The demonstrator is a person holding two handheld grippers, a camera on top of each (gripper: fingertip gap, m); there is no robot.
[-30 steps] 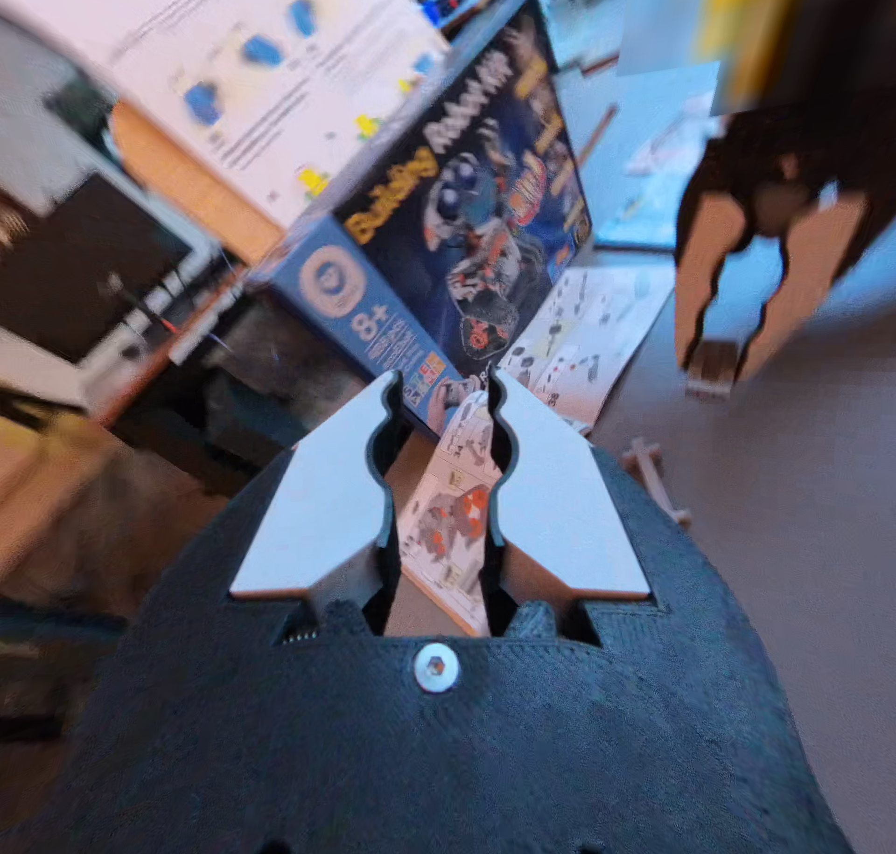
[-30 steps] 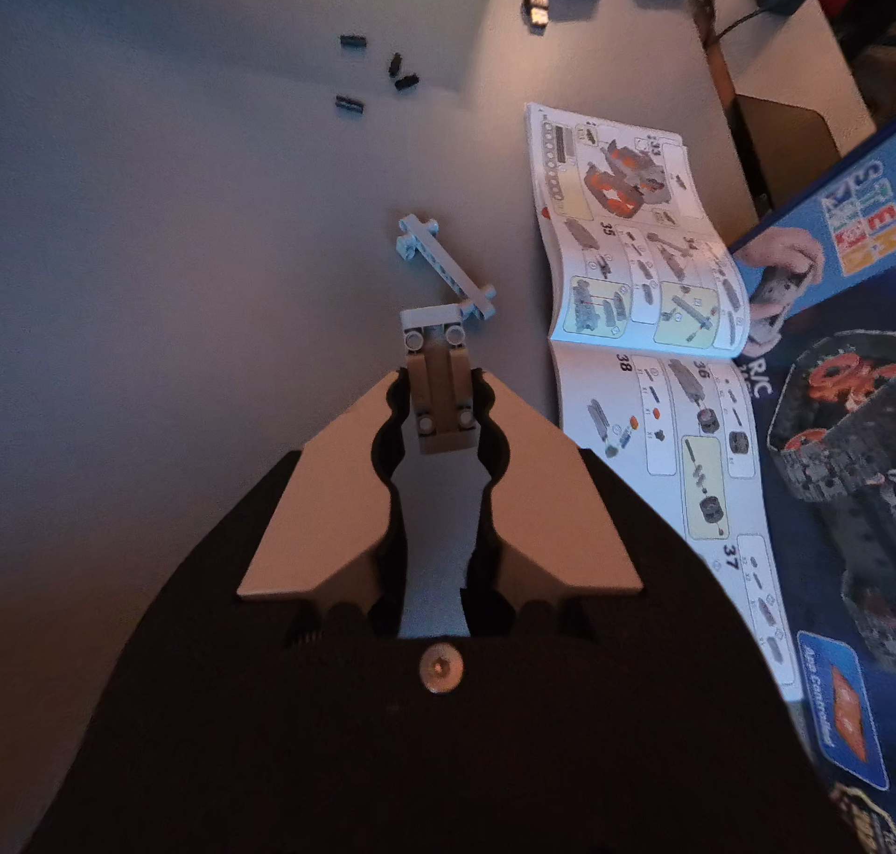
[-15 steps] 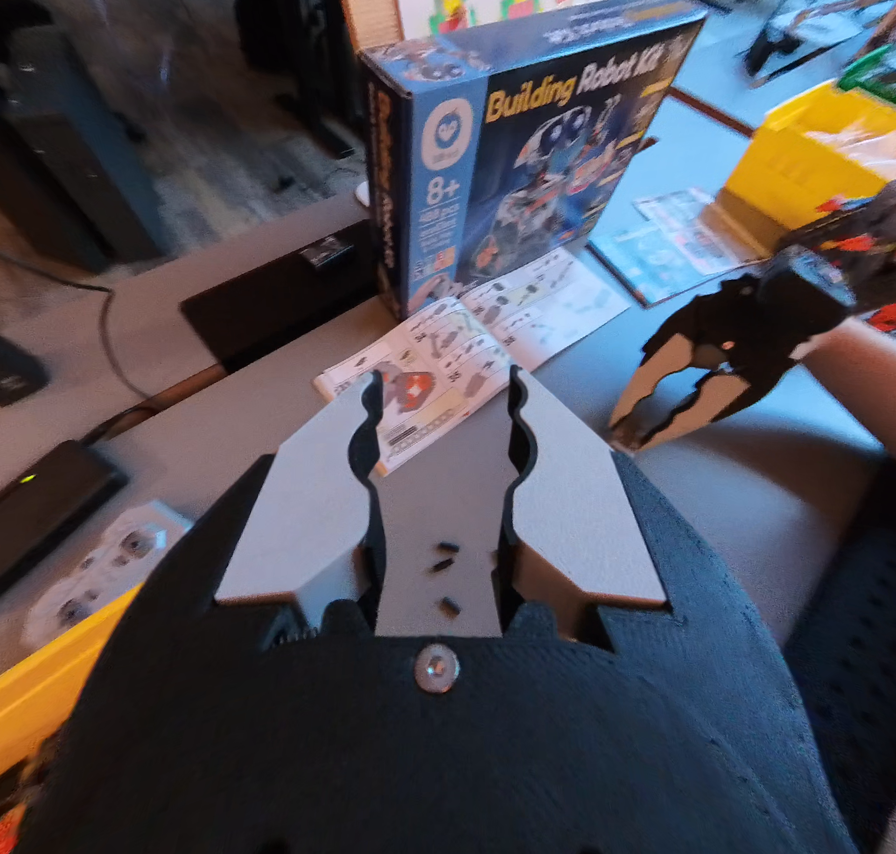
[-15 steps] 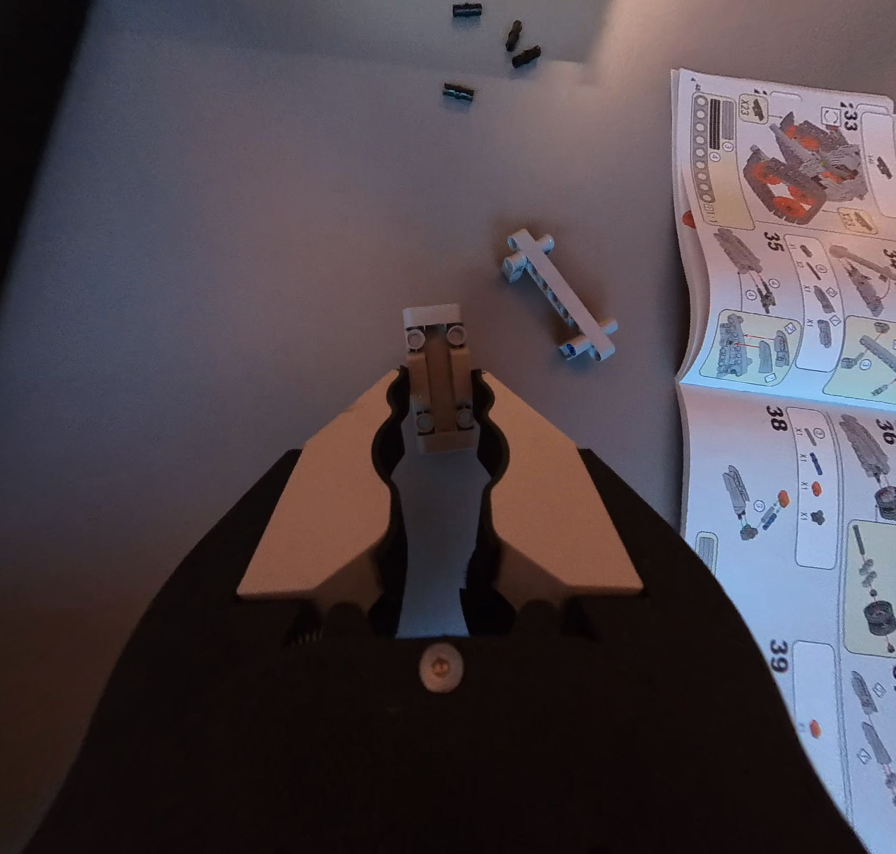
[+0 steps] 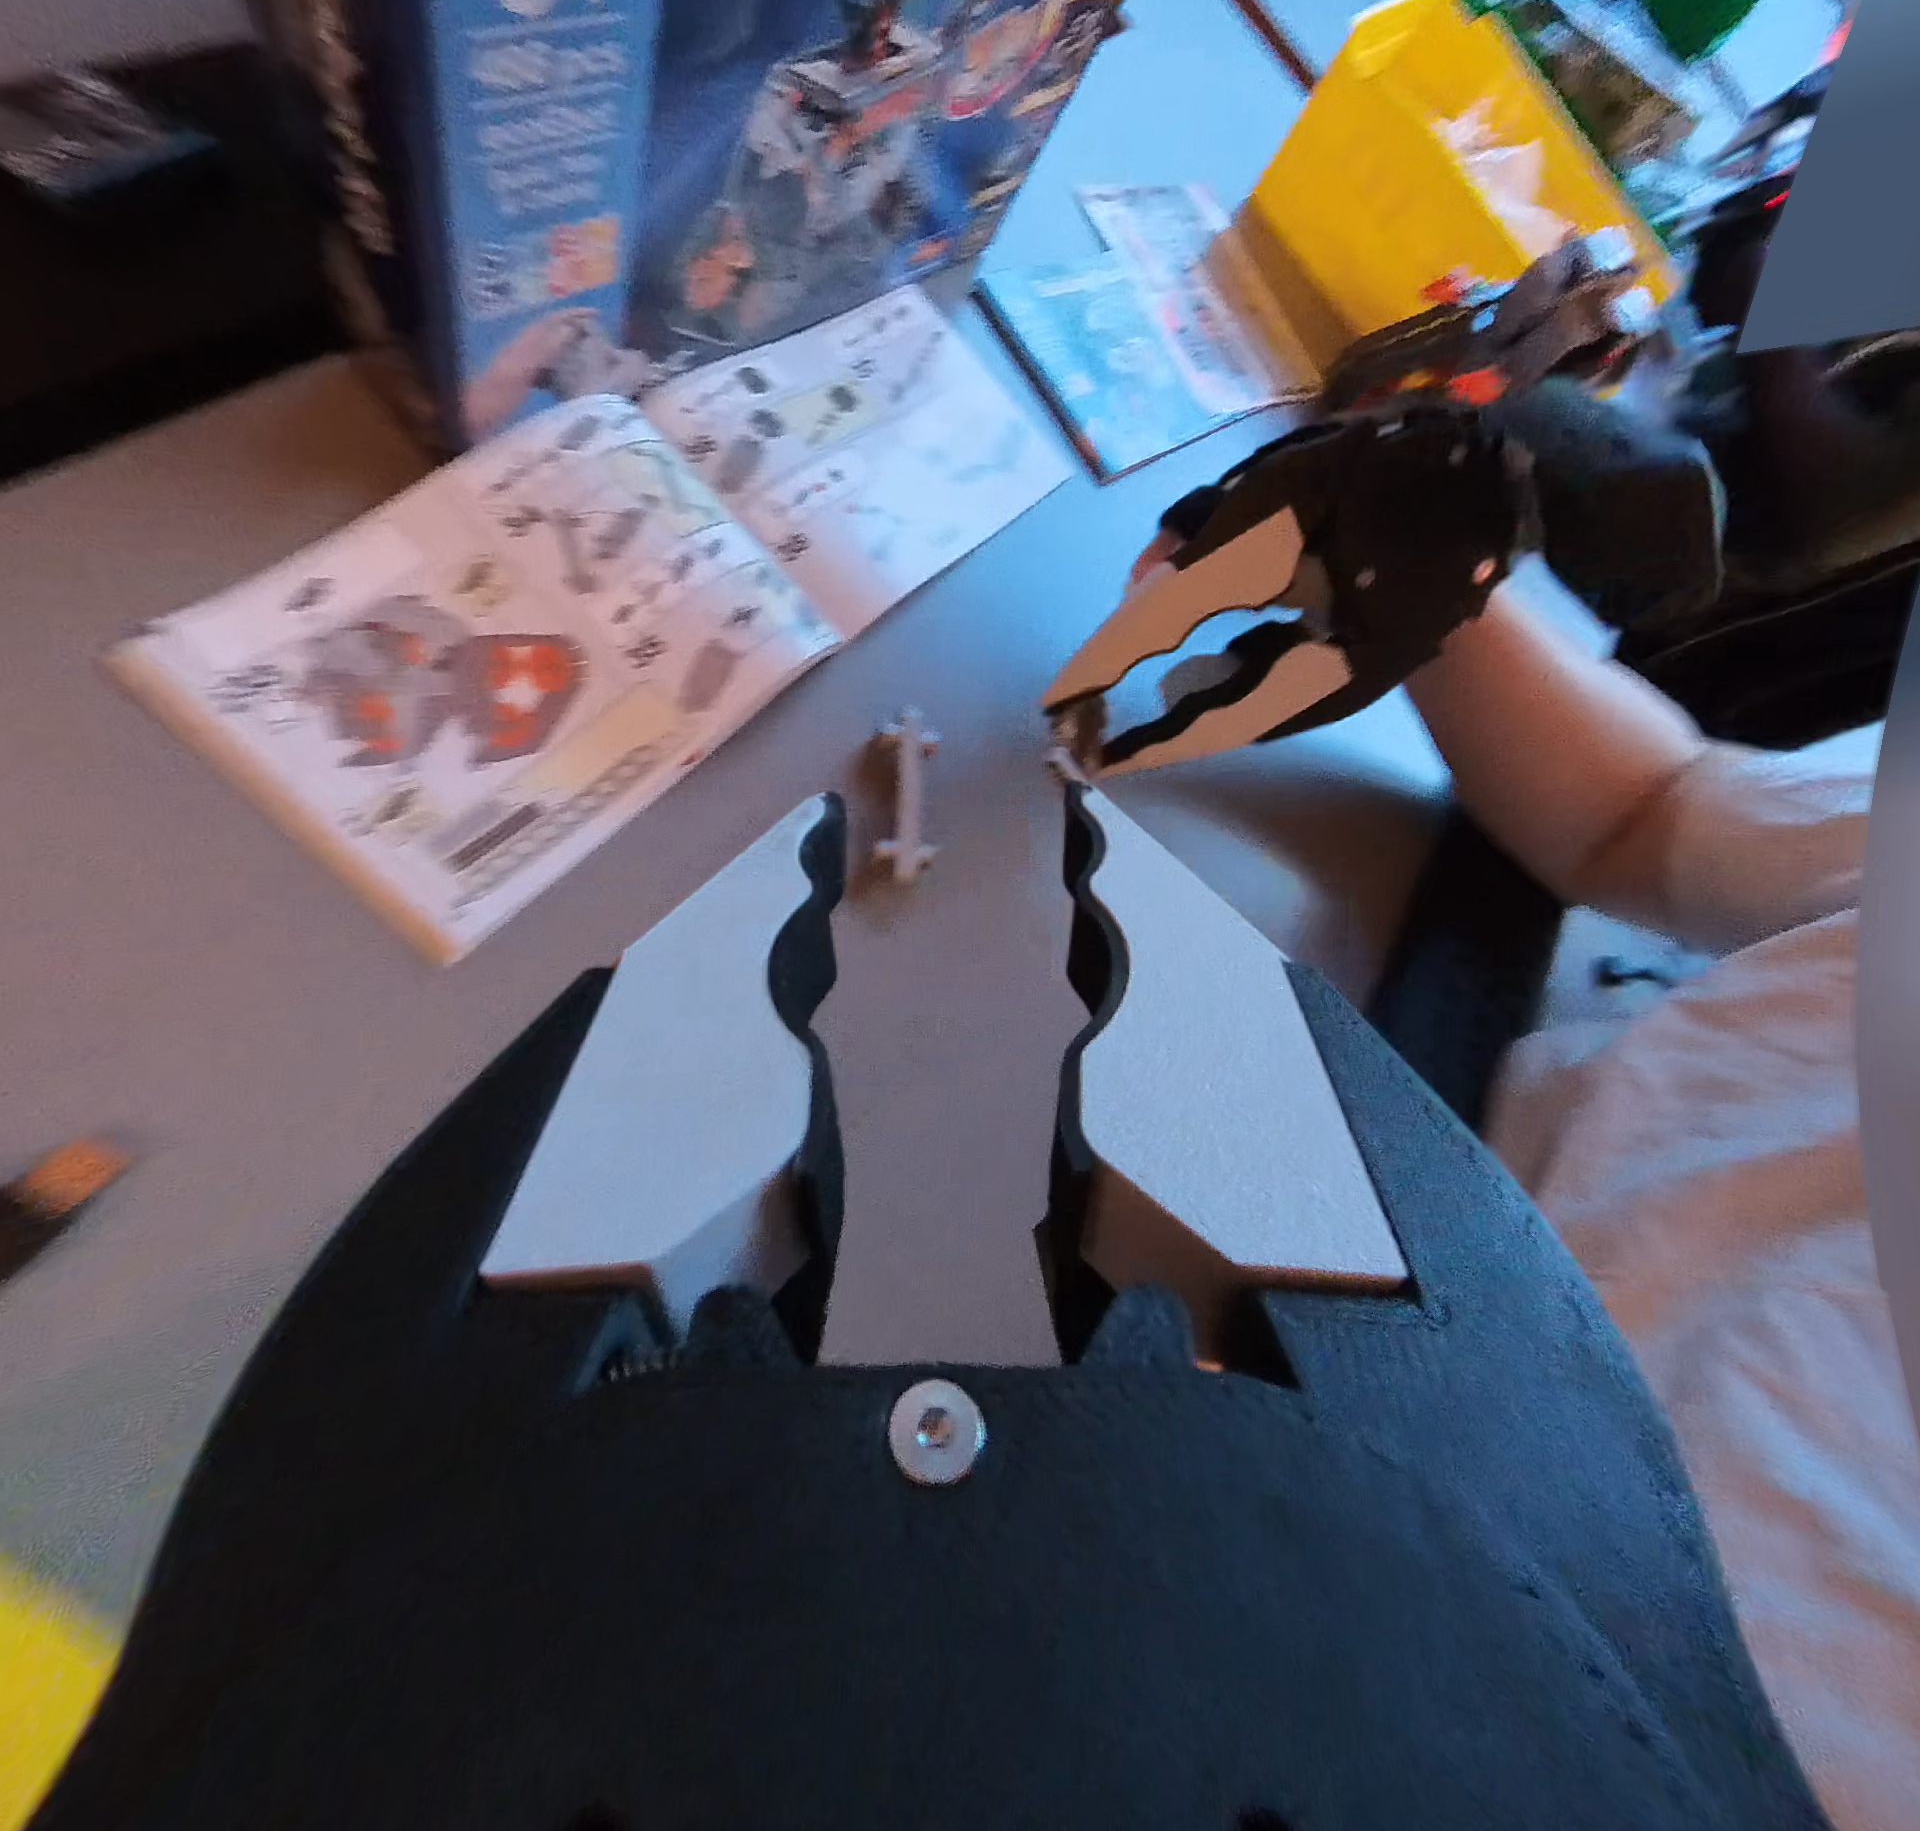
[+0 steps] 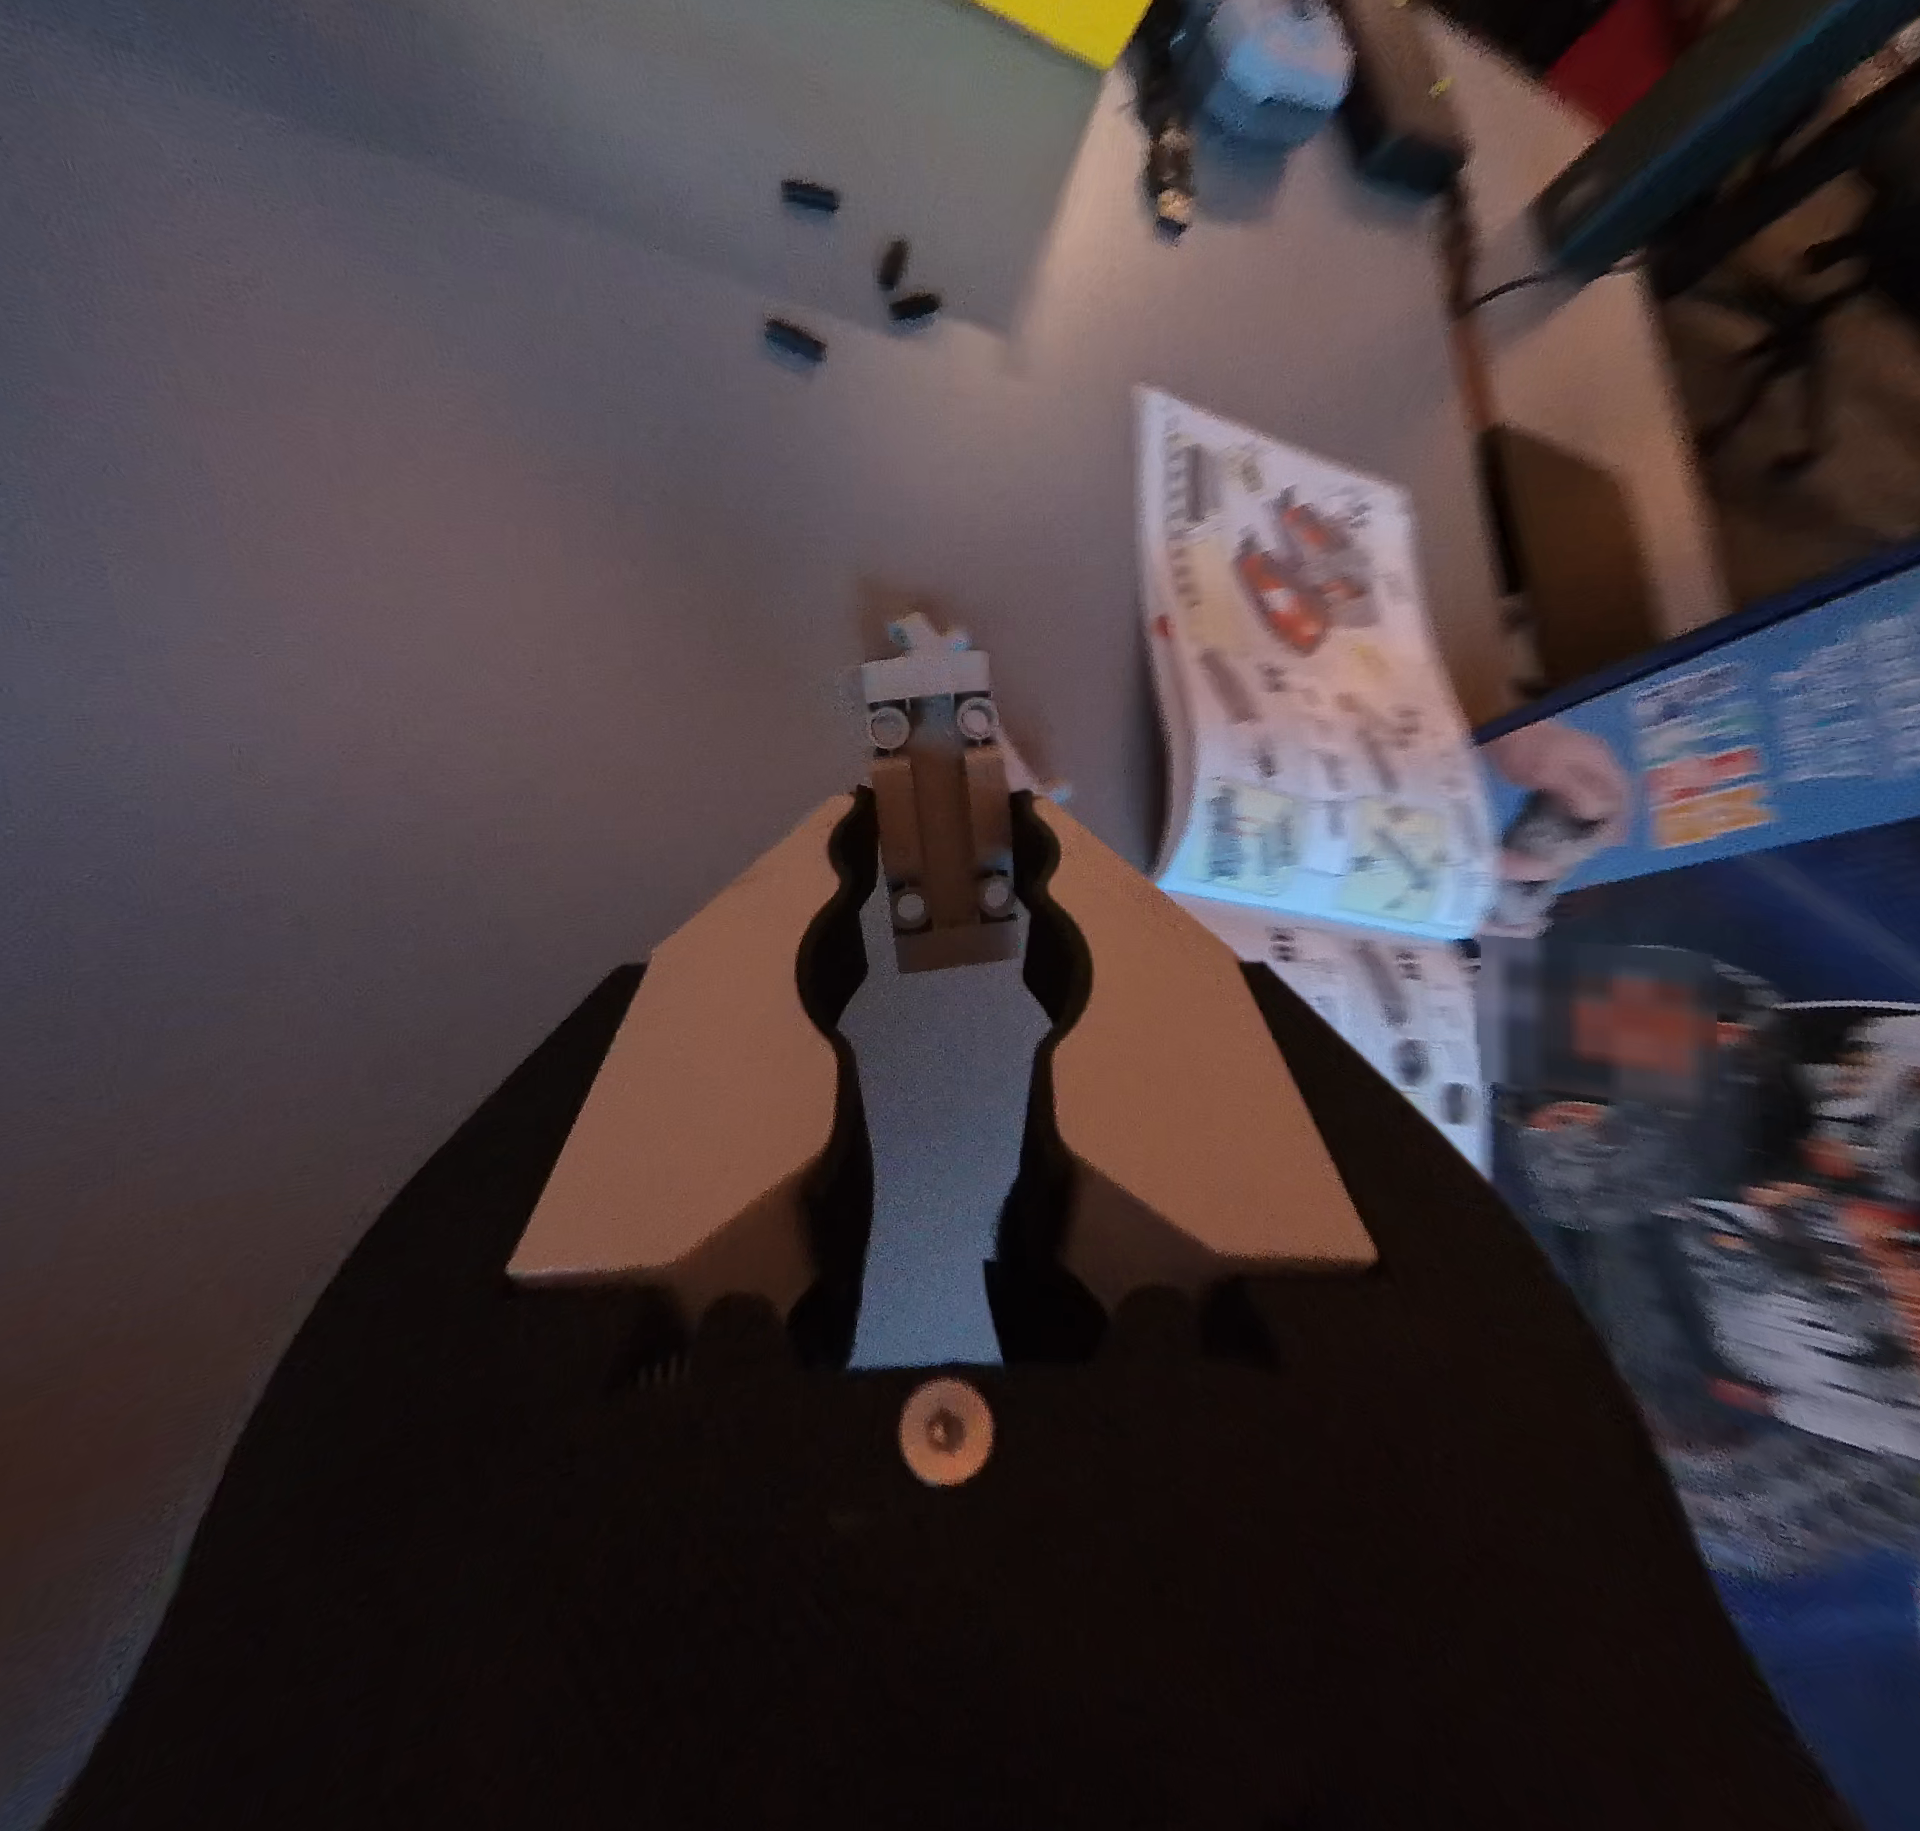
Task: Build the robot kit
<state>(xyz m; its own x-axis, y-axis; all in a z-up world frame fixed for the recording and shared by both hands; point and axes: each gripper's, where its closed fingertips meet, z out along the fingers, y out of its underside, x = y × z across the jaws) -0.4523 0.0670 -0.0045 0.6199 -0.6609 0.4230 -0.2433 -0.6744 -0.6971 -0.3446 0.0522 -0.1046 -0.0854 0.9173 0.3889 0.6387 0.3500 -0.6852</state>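
your left gripper (image 5: 945,805) hangs over the grey table (image 5: 239,1002) with its jaws parted and nothing between them, only bare tabletop showing down the gap. just beyond its left fingertip a pale grey beam piece (image 5: 902,794) lies flat on the table, touched by neither finger. your right gripper (image 6: 940,815) is clamped on a small grey brick assembly (image 6: 940,825), the fingers pinching its lower half while the upper end with two round studs sticks out past the tips; in the left wrist view that same gripper (image 5: 1081,742) comes in from the right, its tips low over the table and just beside your left gripper's right fingertip. in the right wrist view the beam piece is mostly hidden behind the held assembly, so you cannot tell whether the two touch. an open instruction booklet (image 5: 499,638) lies flat to the left of the beam, its near edge close to your left finger, and behind it a blue product box (image 5: 665,150) stands upright. a yellow bin (image 5: 1423,160) sits farther back on the right. in the right wrist view four small black pins (image 6: 831,275) lie scattered well apart from the assembly, with a wide stretch of bare table to the left of your right gripper and the booklet (image 6: 1309,701) and box (image 6: 1714,950) crowding its right side.
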